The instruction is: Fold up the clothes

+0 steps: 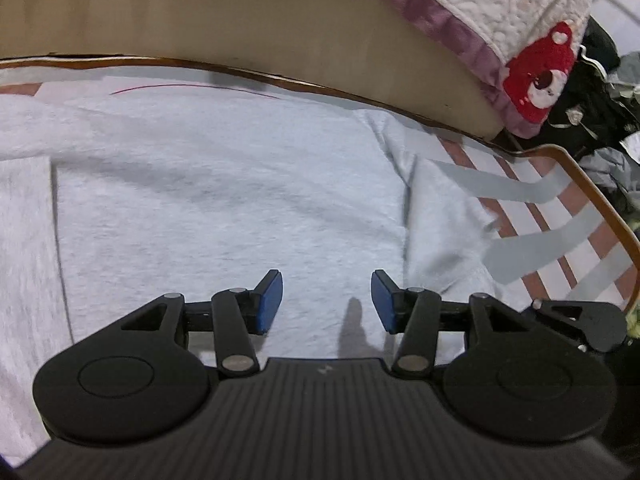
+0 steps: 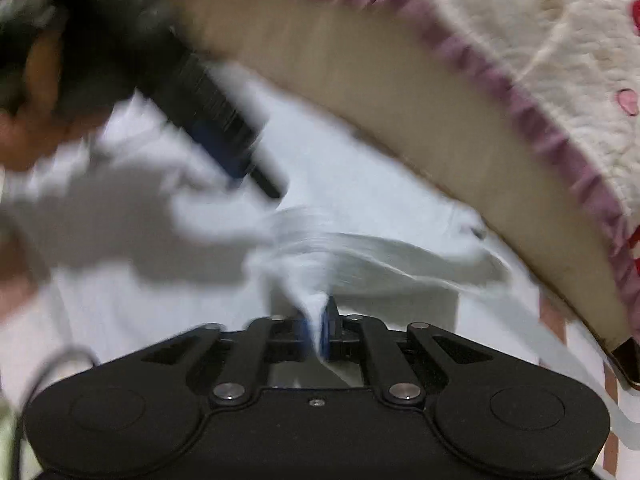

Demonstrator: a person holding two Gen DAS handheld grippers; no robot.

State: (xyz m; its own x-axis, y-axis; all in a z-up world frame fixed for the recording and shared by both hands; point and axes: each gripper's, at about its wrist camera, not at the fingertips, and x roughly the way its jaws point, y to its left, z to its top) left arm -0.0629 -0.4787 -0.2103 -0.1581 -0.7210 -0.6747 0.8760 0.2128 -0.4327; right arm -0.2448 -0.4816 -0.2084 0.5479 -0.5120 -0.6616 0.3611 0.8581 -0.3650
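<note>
A pale grey sweatshirt [image 1: 224,200] lies spread flat, filling most of the left wrist view, with a sleeve fold [image 1: 436,216] on its right side. My left gripper [image 1: 326,302] hangs just above the cloth, open, with nothing between its blue pads [image 1: 272,300]. The right wrist view is blurred by motion. In it my right gripper [image 2: 319,330] is shut on a bunched fold of the pale garment [image 2: 360,256], which rises from the surface into the pads. The left gripper [image 2: 224,136] and the hand [image 2: 24,120] holding it show at the upper left of that view.
The garment rests on a pink-and-white striped mat [image 1: 560,216] with a brown edge. Behind it runs a beige board [image 1: 280,20], topped by a white quilt [image 1: 500,12] with a purple ruffle and red bear patch. Dark clothes [image 1: 600,92] are piled at the right.
</note>
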